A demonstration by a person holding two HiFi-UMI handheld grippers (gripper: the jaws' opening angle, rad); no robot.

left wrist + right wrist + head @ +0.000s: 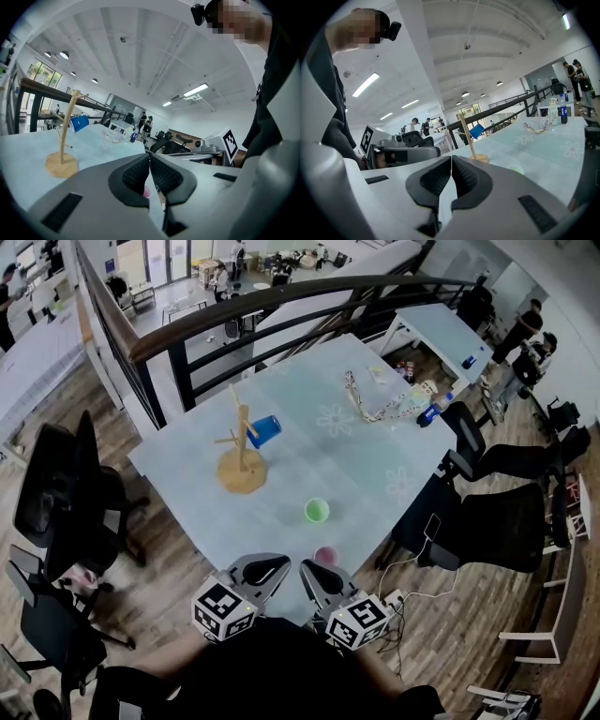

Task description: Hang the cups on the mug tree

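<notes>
The left gripper (149, 157) and right gripper (451, 159) are pale grey moulded shells. Each has black ribbed pads (136, 174) set in dark hollows and a dark rectangular slot (61, 212) on the casing. Each carries a white cube (225, 607) with square markers (black on white). The person wears a black top (281, 676).

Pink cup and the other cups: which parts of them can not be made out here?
Pink cup: head view, near side covered by the right gripper; left gripper view shows only a sliver below that gripper's pads.
Green cup: right gripper view, mostly behind that gripper's body.
Blue cup: too small to see how it hangs on the mug tree.
</notes>
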